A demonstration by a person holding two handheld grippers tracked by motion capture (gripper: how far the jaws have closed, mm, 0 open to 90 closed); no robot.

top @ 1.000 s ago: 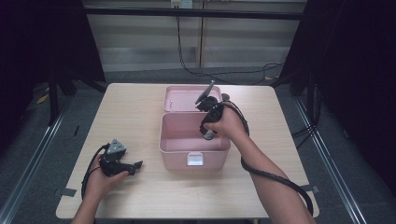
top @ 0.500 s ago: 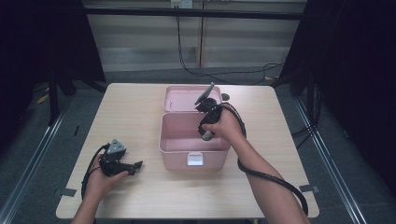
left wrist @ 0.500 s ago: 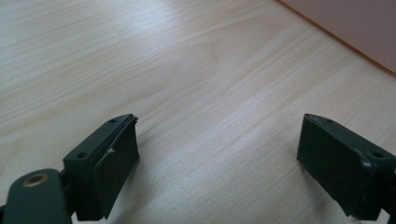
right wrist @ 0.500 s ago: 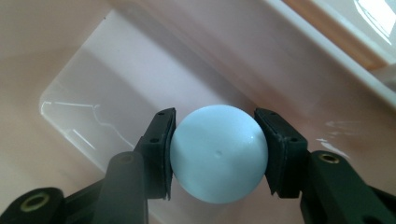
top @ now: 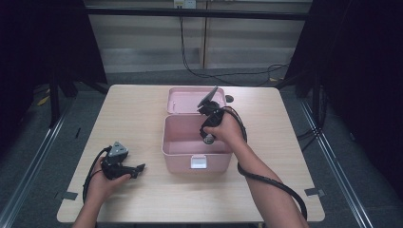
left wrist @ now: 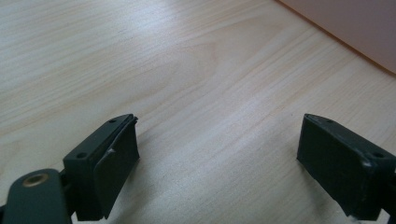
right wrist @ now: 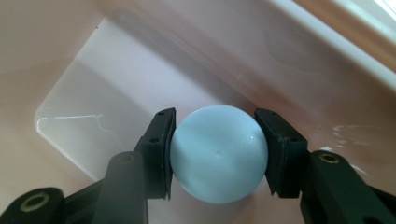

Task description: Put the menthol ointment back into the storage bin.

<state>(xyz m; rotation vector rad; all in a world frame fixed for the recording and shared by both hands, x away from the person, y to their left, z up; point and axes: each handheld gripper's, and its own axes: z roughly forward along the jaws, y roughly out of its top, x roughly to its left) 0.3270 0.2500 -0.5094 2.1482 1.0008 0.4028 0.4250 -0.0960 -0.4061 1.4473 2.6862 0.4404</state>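
Observation:
A pink open box stands mid-table, its lid lying flat behind it. My right gripper points down into the box at its right side. In the right gripper view a pale blue ball sits between the two black pads, which press on both its sides, above the box's pink floor. My left gripper rests on the table at the left, held by a hand, its jaws wide apart over bare wood with nothing between them.
A black cable trails from the right gripper along the forearm. The box's front latch faces the near edge. A small dark object lies behind the lid. Dark floor and metal rails surround the table.
The right hand has shifted slightly over the box. The left hand and its gripper have stayed where they were.

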